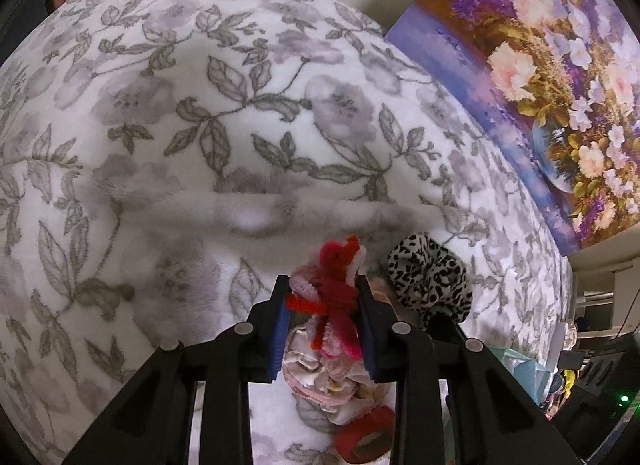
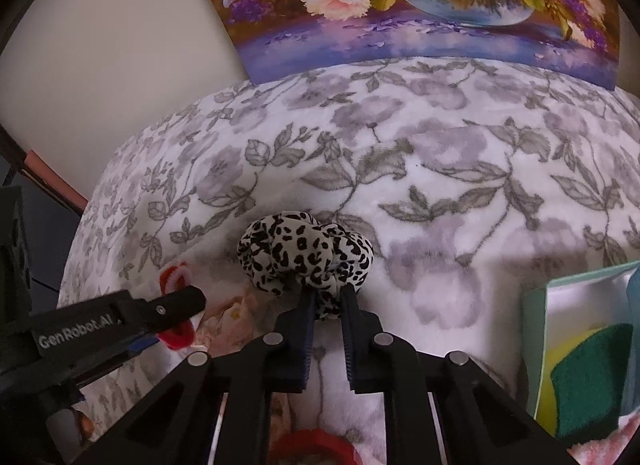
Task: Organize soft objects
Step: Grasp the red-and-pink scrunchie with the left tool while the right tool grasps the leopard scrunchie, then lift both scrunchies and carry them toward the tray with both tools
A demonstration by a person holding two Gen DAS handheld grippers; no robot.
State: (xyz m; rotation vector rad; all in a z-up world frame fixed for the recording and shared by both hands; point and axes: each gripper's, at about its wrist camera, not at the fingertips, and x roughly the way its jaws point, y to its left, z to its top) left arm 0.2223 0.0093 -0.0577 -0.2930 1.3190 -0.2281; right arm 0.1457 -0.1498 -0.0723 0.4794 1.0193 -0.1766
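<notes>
Tongs (image 1: 323,297) gripping one chenille toy (image 1: 338,285); tongs (image 2: 327,301) gripping one scrunchie (image 2: 304,253)

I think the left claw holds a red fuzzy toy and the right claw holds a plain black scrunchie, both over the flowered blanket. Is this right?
Not quite. The scrunchie is not plain black: it is white with black leopard spots, as the right wrist view shows. The rest stands: the right claw grips it, and the left claw holds the red fuzzy toy, both over the flowered blanket.
</notes>
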